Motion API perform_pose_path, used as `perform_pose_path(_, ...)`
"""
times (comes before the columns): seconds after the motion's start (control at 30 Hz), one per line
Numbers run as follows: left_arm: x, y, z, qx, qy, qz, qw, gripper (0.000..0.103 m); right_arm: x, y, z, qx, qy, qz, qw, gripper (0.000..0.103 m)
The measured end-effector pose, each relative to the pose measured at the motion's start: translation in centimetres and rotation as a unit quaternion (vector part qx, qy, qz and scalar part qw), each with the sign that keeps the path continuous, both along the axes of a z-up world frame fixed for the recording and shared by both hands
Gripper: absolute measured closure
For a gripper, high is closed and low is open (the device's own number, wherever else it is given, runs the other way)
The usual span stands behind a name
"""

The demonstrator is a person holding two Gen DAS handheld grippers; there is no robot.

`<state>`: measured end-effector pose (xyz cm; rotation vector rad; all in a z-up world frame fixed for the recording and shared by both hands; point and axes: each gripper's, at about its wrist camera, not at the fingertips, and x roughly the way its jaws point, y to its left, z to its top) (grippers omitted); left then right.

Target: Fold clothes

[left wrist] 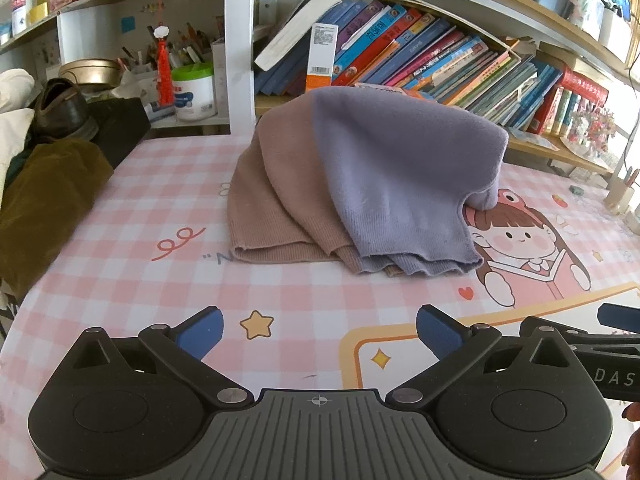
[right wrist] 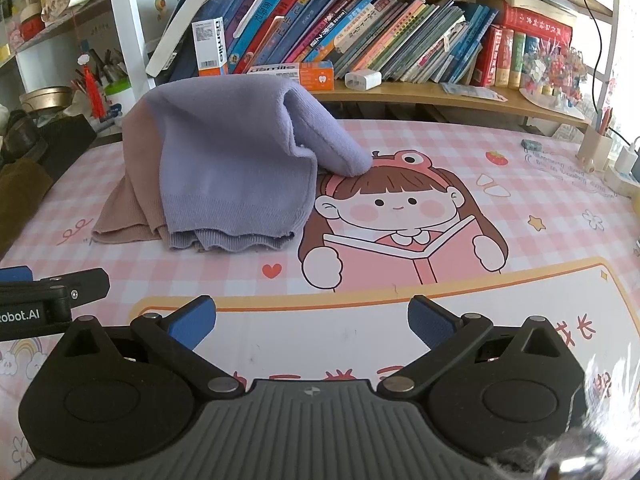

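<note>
**Two sweaters heaped on the bench, both claws released**

Two sweaters sit piled toward the bench's (left wrist: 120, 280) far edge, below the bookshelf (right wrist: 400, 92): the purple sweater (left wrist: 400, 168) draped over the tan sweater (left wrist: 272, 200). Nearer the front edge, the left claw (left wrist: 319, 336) and right claw (right wrist: 312, 322) hover spread wide, gripping nothing.

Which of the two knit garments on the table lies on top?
The lilac garment is on top. It drapes over the tan garment, which only peeks out along the left side and beneath the lilac hem.

Checked mat (left wrist: 120, 264); heaped sweater (left wrist: 360, 184) atop
</note>
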<state>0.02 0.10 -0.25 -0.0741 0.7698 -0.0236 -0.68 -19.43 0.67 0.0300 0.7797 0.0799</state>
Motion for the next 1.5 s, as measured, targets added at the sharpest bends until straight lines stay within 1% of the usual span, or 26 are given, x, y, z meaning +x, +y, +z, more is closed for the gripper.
perform_pose_path(0.33, 0.08, -0.23, -0.01, 0.008, 0.005, 0.003, 0.9999, 0.000, 0.02, -0.33, -0.06, 0.005, 0.006, -0.001, 1.000, 0.000)
perform_pose_path(1.5, 0.27, -0.30, 0.09, 0.014, 0.011, 0.008, 0.9998, 0.000, 0.36, -0.30, -0.16, 0.004, 0.013, 0.001, 1.000, 0.000)
